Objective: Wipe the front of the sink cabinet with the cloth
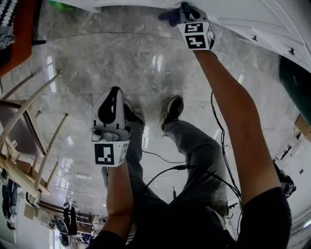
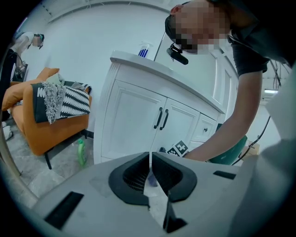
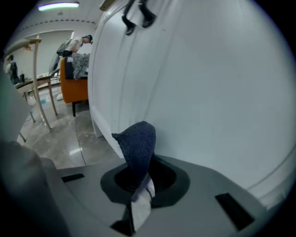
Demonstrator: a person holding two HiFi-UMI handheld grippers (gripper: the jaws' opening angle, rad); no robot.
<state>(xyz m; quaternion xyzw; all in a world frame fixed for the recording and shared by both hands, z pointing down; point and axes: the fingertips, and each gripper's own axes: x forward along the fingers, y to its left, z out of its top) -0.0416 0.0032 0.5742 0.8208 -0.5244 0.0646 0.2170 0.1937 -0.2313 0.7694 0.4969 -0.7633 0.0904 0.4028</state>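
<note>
Nearest, a black cable [image 1: 221, 146] trails by the person's legs and could snag a sweeping arm. The left gripper [image 1: 111, 111] hangs idle, fingers [image 2: 132, 178] pressed together on nothing. Farther out, the right gripper [image 1: 183, 12] has its fingers [image 3: 169, 178] clamped on the dark blue cloth [image 3: 138, 141], its tip at the white cabinet door [image 3: 208, 92]. Only a narrow fold looks pinched, so firm rubbing might pull it loose; the door handles [image 3: 136, 16] beyond could catch it.
</note>
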